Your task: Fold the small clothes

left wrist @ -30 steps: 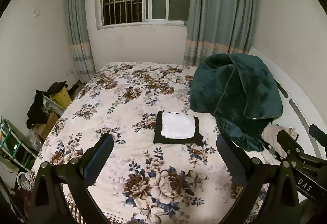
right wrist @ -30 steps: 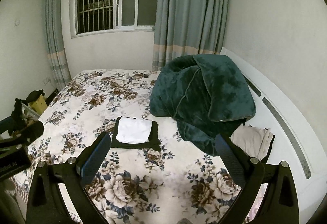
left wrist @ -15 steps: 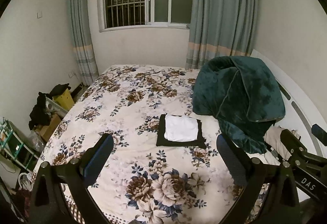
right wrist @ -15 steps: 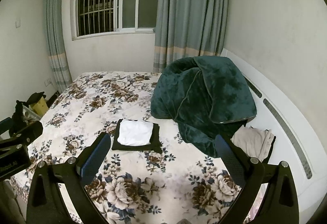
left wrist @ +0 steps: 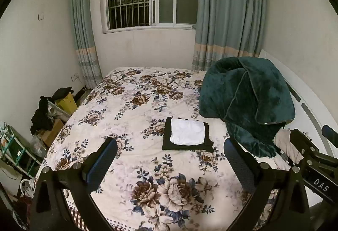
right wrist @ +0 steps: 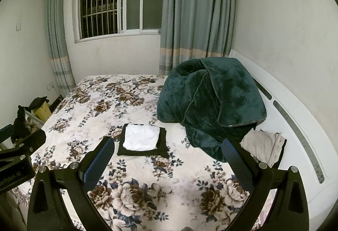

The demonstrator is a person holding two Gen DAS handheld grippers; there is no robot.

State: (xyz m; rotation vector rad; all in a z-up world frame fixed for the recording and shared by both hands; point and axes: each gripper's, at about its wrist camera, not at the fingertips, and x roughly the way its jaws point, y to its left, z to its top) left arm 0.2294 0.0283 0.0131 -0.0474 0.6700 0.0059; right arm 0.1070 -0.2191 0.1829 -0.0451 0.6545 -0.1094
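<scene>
Hovering above the near edge of the bed (left wrist: pixel 131 117), both tools idle. Floral cover spans the whole surface. Dark green blanket (right wrist: pixel 211 100) heaped at the headboard edge on the right. Mid-bed, just beside the blanket: folded black garment (left wrist: pixel 166 142) lying flat, folded white garment (left wrist: pixel 188 133) stacked on it. Beige clothes (right wrist: pixel 262 144) bunched near the right headboard edge, unfolded.

Left gripper (left wrist: pixel 169 165): jaws spread wide, nothing between them. Right gripper (right wrist: pixel 166 164): same, released.

Judgement: between items; two pieces done, stack tidy. Next move likely calls for the right tool to reach to the beige pile, pinch one layer only, and drag it onto open cover for flattening.
</scene>
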